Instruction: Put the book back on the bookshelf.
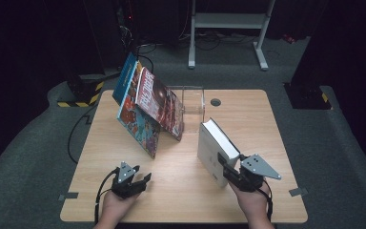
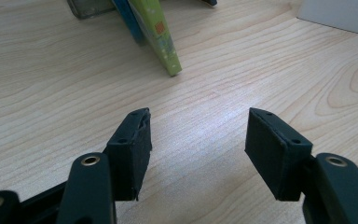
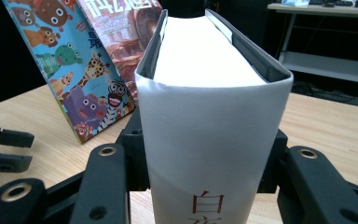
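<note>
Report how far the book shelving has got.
Done: two colourful picture books lean against the clear acrylic bookend. In hand: the right claw clamps the spine of the thick white book, standing upright on the wooden table. The left claw rests open. Left: setting the white book beside the others.

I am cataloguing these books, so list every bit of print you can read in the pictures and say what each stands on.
"白": red character on the spine of the thick white book clamped in the right gripper; a second character below it is cut off.
Large pale title characters on the reddish magazine cover: cropped, not readable.
Cartoon-animal picture book: no legible words.
Small orange label on the green book edge: blurred.
</note>
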Demonstrator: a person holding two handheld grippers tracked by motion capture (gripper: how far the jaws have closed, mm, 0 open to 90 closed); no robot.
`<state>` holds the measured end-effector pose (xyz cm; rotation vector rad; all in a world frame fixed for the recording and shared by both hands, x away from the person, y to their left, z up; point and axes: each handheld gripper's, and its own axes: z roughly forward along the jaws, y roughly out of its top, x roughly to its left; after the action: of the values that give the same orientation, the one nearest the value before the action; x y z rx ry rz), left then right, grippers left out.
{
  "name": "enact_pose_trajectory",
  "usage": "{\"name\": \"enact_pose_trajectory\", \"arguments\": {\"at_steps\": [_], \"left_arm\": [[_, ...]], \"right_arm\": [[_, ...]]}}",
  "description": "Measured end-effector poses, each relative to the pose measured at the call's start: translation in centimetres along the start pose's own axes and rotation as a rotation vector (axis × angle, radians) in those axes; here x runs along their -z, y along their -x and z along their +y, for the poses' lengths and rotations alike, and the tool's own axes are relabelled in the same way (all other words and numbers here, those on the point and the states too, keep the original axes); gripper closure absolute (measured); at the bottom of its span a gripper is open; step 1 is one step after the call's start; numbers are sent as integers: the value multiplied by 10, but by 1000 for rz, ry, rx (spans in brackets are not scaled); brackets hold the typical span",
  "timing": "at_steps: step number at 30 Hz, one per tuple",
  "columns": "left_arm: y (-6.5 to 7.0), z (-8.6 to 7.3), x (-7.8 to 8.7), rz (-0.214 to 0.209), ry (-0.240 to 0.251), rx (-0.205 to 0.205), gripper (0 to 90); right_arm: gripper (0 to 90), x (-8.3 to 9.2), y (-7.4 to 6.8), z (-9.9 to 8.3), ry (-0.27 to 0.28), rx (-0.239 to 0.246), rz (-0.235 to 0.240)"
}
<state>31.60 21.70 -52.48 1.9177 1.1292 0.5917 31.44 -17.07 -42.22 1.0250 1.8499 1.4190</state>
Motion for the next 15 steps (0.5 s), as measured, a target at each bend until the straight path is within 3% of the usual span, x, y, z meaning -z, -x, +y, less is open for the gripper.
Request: {"name": "enact_pose_trajectory", "arguments": {"at_steps": [15], "left_arm": [[0,0,0,0,-2,-2,406]], "right_arm": [[540,1,-5,1,-7,2,-20]]}}
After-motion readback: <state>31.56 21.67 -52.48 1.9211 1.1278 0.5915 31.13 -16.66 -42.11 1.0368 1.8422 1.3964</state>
